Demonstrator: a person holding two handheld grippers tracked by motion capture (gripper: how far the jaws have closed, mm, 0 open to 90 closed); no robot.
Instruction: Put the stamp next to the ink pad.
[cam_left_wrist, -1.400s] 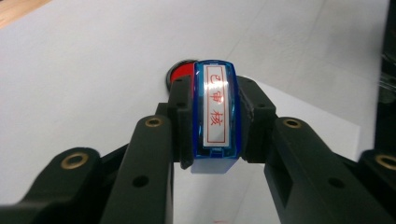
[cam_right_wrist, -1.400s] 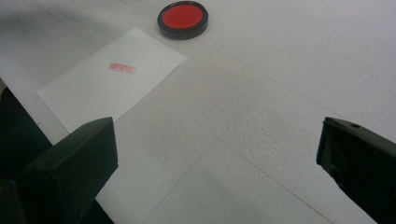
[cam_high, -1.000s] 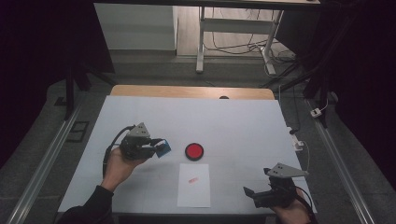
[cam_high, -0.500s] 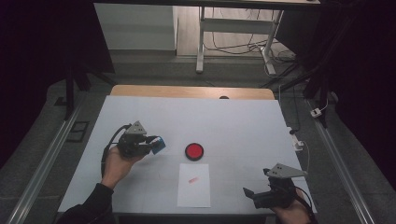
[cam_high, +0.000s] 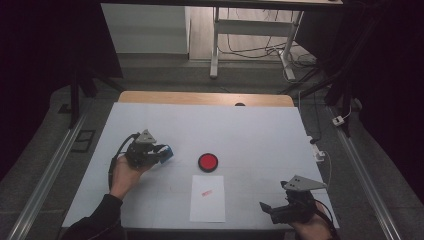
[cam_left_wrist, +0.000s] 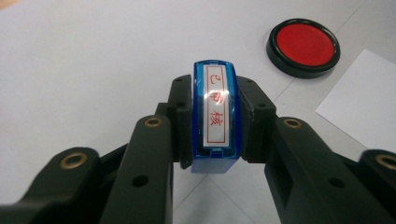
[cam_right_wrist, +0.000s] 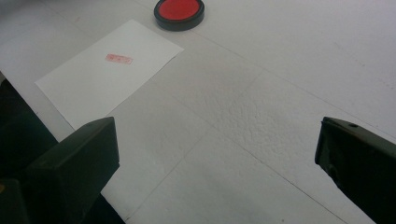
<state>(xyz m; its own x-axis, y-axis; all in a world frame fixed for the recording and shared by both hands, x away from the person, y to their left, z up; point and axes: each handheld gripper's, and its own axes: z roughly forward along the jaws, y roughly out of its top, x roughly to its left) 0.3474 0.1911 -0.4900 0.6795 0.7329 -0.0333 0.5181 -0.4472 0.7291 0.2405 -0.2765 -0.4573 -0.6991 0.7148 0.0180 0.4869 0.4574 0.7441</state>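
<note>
The left gripper (cam_high: 167, 154) clamps the blue stamp (cam_left_wrist: 215, 116) squarely between its jaws, label up (likely so its face meets paper flat), the red ink pad (cam_left_wrist: 305, 45) just ahead to its right, while the right gripper (cam_right_wrist: 217, 172) idles open.

The right hand-held gripper (cam_right_wrist: 217, 172) holds its two black jaws wide apart over bare white tabletop (cam_right_wrist: 280, 84), nothing between them. Beyond them lies a white paper sheet (cam_right_wrist: 93, 79) bearing a small red stamp mark (cam_right_wrist: 119, 59), its characters too small to read. Just past the sheet's far corner sits a round red ink pad (cam_right_wrist: 179, 11).
</note>
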